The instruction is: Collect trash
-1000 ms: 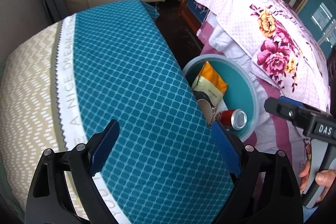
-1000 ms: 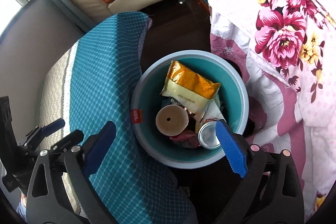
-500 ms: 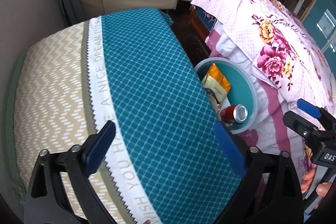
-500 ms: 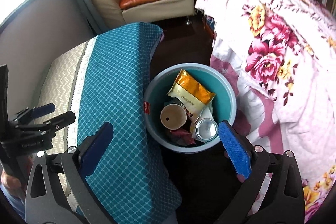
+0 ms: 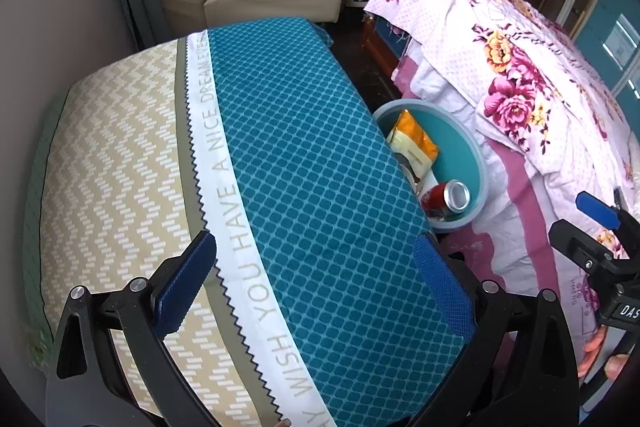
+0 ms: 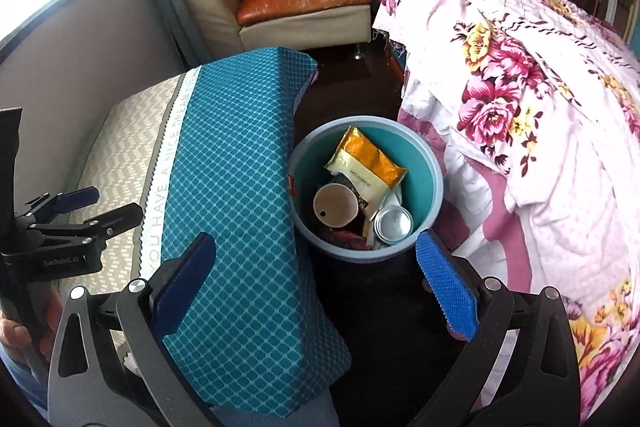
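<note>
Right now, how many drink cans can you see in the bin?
1. A red can lies against the near right wall of the teal bin, beside the brown paper cup and below the gold snack bag. More could be buried underneath.

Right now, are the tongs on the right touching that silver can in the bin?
Apart. In the right wrist view the right tongs stand open and empty, with dark floor between them and the bin holding the can.
</note>
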`<state>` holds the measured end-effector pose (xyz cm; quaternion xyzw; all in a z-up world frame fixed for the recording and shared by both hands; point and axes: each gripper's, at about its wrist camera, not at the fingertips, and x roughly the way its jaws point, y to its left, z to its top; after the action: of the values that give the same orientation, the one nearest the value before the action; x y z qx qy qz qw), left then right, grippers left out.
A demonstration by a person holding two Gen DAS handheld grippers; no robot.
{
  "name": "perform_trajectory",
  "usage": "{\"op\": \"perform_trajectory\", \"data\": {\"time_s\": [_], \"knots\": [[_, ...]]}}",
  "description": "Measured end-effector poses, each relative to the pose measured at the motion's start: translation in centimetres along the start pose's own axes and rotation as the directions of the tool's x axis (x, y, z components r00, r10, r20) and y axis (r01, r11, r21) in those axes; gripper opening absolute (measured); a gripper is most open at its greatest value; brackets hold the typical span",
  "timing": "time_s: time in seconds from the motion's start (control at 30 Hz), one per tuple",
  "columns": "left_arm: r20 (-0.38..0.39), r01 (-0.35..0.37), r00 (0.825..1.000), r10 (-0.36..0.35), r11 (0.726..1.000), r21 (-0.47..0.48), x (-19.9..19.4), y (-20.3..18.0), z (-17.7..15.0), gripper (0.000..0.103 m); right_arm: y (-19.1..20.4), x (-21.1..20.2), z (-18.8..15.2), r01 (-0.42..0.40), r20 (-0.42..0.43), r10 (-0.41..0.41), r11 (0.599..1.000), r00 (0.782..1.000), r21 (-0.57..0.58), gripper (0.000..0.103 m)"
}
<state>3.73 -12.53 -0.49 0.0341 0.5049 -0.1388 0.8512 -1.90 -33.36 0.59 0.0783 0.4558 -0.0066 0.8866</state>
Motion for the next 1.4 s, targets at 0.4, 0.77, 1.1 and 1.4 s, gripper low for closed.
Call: {"op": "perform_trajectory", "data": {"time_s": [0.4, 0.77, 1.1, 1.4], "knots": [[0.02, -0.013, 1.0, 0.013, 1.0, -0.001, -0.6, 0.3, -1.4, 0.099, -0.2, -0.6, -1.7, 0.013, -0.011, -0.013, 1.0, 1.0, 0.012, 0.096], [0.014, -0.023, 1.0, 0.023, 1.0, -0.015, 0.6, 1.4, -1.4, 0.099, 0.0, 1.1, -1.8, 0.016, -0.038, -0.015, 1.0, 0.999, 0.023, 0.096], [0.015, -0.016, 1.0, 0.017, 0.999, -0.041, 1.7, 2.5, -1.3, 0.099, -0.1, 2.6, -1.3, 0.011, -0.057, -0.009, 0.999, 0.998, 0.039, 0.096], [0.026, -0.014, 1.0, 0.015, 1.0, -0.026, 2.5, 2.3, -1.5, 0.099, -0.8, 3.8, -1.0, 0.014, -0.076, -0.009, 0.998, 0.997, 0.062, 0.096]]}}
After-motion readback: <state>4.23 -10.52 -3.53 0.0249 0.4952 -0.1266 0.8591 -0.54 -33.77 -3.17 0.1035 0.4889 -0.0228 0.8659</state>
